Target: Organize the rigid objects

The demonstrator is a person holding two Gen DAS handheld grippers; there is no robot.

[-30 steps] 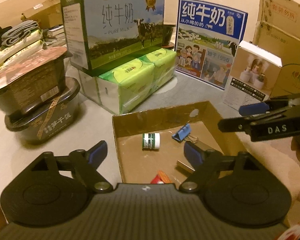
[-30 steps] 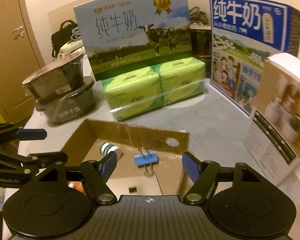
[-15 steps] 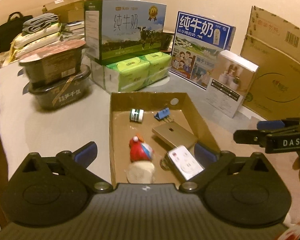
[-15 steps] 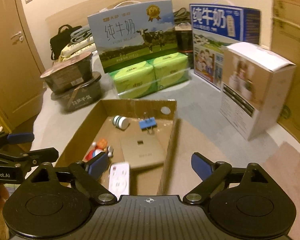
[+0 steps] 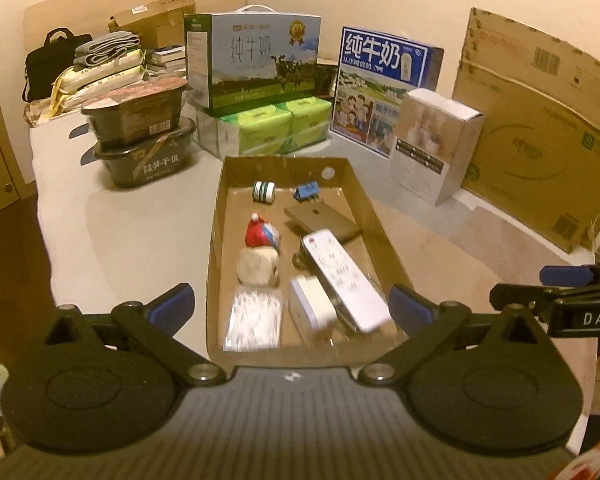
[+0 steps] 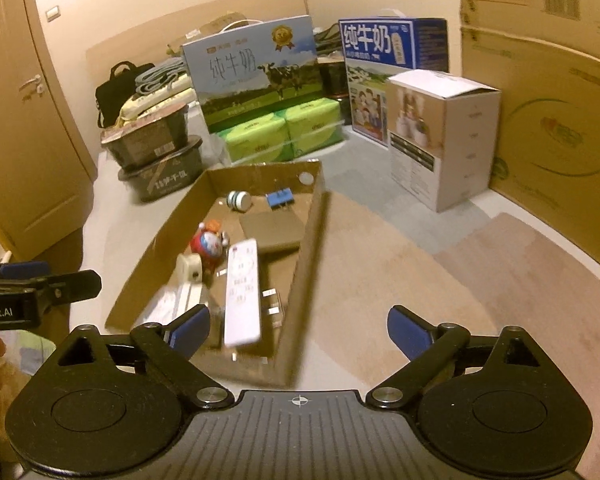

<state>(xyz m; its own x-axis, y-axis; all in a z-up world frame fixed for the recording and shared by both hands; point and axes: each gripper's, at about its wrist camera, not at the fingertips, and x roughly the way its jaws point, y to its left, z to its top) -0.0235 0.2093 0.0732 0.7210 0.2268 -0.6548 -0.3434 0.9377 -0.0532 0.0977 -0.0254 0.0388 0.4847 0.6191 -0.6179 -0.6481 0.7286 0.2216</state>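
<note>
Blurred white packet (image 5: 254, 322) in tray's (image 5: 214, 240) near corner

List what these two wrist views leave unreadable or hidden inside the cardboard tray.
- White packet, left wrist view: motion blur smears its print; in the right wrist view the right tool covers most of it.
- White remote, right wrist view: button labels too blurred to read.
- Small dark item beside the remote, left wrist view: mostly hidden beneath it.
- Cardboard tray near wall, left wrist view: cut off by the left tool body.
</note>
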